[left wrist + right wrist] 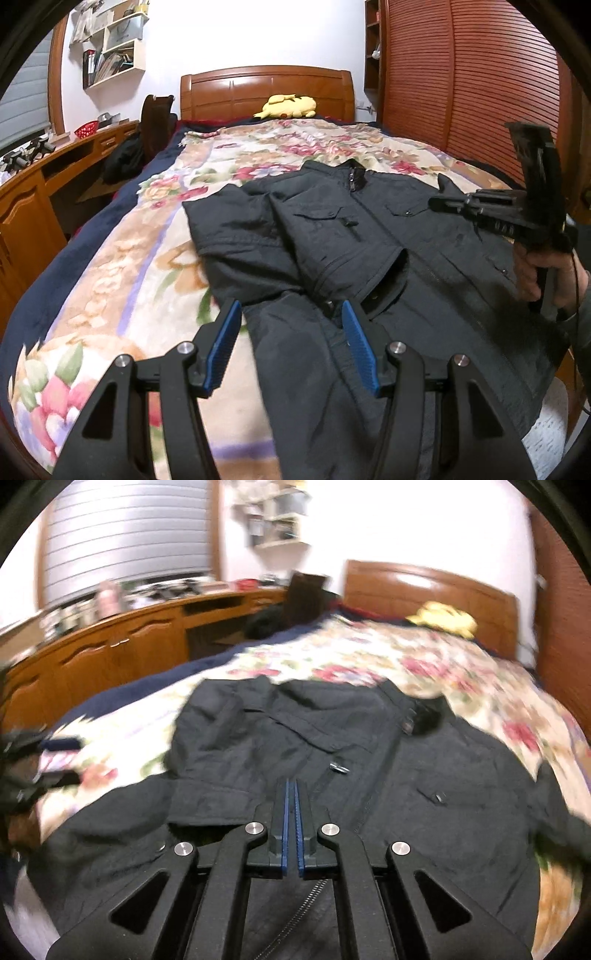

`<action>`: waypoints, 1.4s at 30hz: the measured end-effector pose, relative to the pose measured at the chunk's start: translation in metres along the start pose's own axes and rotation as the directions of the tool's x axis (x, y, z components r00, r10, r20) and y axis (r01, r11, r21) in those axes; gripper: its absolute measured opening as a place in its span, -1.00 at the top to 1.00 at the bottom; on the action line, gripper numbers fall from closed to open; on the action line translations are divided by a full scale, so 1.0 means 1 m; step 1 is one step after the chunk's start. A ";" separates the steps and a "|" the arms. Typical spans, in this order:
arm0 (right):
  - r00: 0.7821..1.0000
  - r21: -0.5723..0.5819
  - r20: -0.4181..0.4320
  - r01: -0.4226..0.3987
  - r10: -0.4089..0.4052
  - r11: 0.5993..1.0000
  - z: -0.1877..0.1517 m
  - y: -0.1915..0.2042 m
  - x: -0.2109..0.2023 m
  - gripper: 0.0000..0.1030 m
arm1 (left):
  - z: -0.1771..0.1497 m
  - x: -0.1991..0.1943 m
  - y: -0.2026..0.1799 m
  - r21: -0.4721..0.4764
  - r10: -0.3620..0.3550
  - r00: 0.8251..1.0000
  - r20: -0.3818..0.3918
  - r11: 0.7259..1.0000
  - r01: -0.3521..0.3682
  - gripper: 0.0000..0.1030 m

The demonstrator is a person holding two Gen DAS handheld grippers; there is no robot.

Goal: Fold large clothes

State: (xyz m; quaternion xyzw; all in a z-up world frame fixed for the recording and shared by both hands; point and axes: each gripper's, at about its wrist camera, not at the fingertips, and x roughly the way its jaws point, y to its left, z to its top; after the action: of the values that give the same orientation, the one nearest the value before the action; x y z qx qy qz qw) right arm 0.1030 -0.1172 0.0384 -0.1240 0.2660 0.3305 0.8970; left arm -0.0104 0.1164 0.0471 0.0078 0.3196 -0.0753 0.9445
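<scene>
Dark jacket spread front-up on the floral blanket; left gripper gapes wide above it, right gripper pinched closed (holding nothing).

Jacket on blanket; plush toy behind, by headboard

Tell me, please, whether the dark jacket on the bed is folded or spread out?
Partly folded: the jacket lies front-up on the floral blanket, with one sleeve folded across the front.

A yellow plush toy lies by the wooden headboard, floral blanket covering the bed.
</scene>
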 end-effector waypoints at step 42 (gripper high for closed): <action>0.995 0.032 -0.084 -0.051 0.054 0.998 -0.020 -0.008 -0.004 1.00 | -0.018 -0.027 -0.020 0.001 0.004 1.000 -0.006 1.000 -0.004 -0.08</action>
State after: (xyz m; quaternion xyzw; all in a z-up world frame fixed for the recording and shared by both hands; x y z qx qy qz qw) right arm 0.0978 -0.1329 0.0245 -0.1178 0.3120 0.3445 0.8776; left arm -0.0456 0.1013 0.0501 0.0092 0.3225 -0.0736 0.9437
